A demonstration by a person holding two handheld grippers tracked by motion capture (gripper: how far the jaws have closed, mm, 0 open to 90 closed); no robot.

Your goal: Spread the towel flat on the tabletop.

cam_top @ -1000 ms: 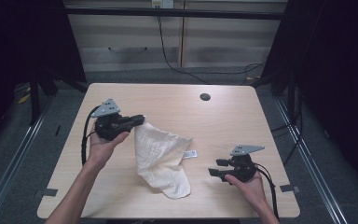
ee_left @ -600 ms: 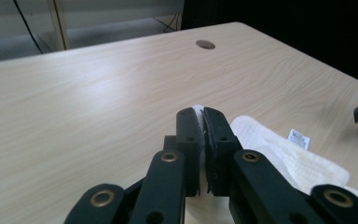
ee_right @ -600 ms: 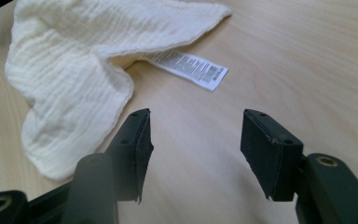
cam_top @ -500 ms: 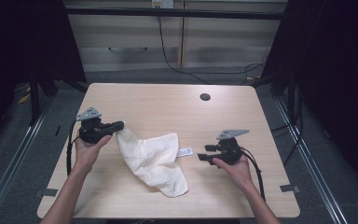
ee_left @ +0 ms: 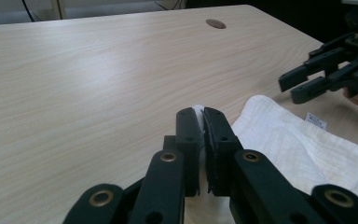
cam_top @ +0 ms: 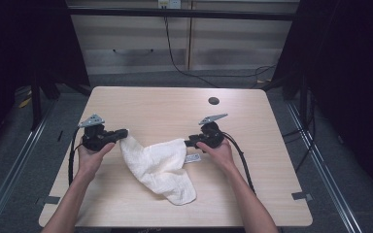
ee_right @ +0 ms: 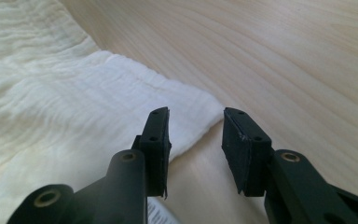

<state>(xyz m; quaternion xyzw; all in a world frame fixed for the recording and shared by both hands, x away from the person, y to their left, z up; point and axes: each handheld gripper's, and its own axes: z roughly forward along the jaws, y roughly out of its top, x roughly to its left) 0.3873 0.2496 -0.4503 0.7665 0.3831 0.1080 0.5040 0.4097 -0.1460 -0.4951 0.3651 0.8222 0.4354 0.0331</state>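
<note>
A white cloth (cam_top: 158, 165) lies rumpled across the middle of the wooden table (cam_top: 165, 111). My left gripper (cam_top: 124, 132) is shut on the cloth's left corner, and a bit of white fabric (ee_left: 198, 110) sticks out between the tips of that gripper (ee_left: 202, 121). My right gripper (cam_top: 188, 142) sits low at the cloth's upper right corner. Its jaws have just been closing and stand apart in the right gripper view (ee_right: 196, 126). The cloth's corner (ee_right: 186, 116) lies between them on the table, untouched by the pads. The right gripper (ee_left: 293, 86) also appears beyond the cloth (ee_left: 298, 144).
A small printed label (cam_top: 193, 158) on the cloth's edge lies under the right hand. A dark round hole (cam_top: 213, 101) is set in the table's far side. Cables trail from both grippers toward the near edge. Bare wood surrounds the cloth.
The left gripper has moved left and down, pulling its cloth corner along and stretching the cloth out. The right gripper has travelled left and away from the near edge, up to the cloth's right corner.
</note>
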